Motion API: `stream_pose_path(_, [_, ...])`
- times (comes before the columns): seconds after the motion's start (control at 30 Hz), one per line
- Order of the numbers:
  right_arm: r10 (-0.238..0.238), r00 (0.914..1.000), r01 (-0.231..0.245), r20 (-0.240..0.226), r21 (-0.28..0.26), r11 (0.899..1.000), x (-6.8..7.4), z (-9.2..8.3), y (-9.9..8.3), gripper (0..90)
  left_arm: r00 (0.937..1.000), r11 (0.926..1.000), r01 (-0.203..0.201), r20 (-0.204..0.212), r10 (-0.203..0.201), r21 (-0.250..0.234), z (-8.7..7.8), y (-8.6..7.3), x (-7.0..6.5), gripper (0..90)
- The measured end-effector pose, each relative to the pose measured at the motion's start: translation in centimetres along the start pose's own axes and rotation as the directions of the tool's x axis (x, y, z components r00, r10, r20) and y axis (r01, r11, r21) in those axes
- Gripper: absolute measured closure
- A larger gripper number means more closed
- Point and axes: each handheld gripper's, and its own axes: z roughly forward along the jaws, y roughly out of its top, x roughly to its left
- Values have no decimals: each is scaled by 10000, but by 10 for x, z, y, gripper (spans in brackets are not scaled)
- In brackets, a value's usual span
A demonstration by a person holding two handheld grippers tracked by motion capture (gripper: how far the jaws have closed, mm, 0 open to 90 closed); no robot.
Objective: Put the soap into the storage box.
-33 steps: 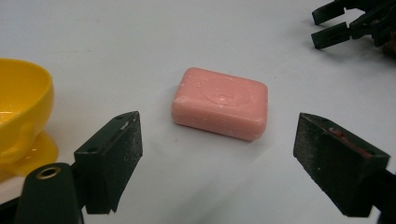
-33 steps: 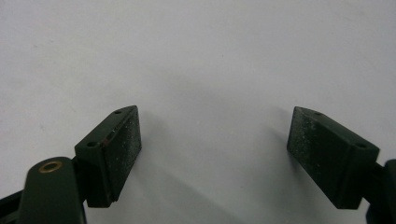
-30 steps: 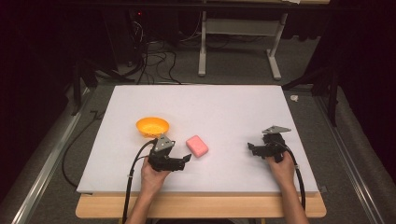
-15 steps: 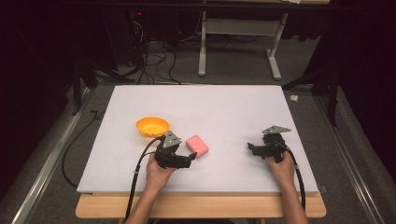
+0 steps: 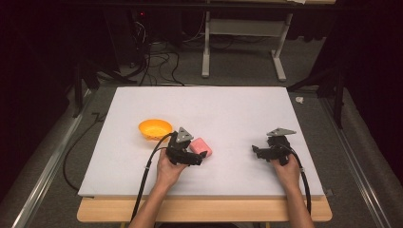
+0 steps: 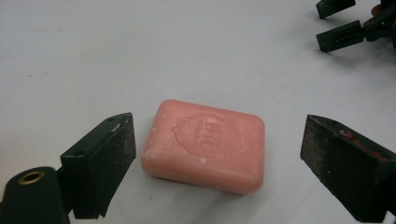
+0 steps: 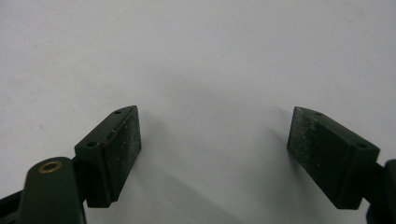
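Left tool (image 6: 219,154): jaws just opened wide, pink soap (image 6: 204,144) between, untouched.
Right tool (image 7: 215,154): wide, nothing inside.
Orange bowl (image 5: 155,128): at 10 o'clock from soap.

My left gripper (image 6: 219,158) has just been opening; its jaws flank the pink soap (image 6: 204,145) on the white table (image 6: 140,46), neither pad touching.

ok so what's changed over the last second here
The left gripper has slid right, up to the pink soap, and its jaws have just been opening; the bar now lies between them, with a gap on each side, not gripped. The soap itself has not shifted on the white table. The orange bowl and the right gripper, open over bare table, stayed put.
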Motion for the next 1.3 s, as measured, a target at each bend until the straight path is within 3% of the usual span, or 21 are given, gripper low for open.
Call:
stream_pose_path(0.5, [7,10000,-7,-21,-5,10000,0,0,0,185,9997,9978,236,-70,-233,620,24,-5,10,57])
stream_pose_path(0.83, [8,10000,-8,-22,-4,10000,0,0,0,185,9998,9970,-32,199,16,772,33,-7,6,21])
stream_pose_path(1.3, [8,10000,-8,-17,-4,10000,0,0,0,185,9990,9900,-435,-56,446,1344,46,-11,3,26])
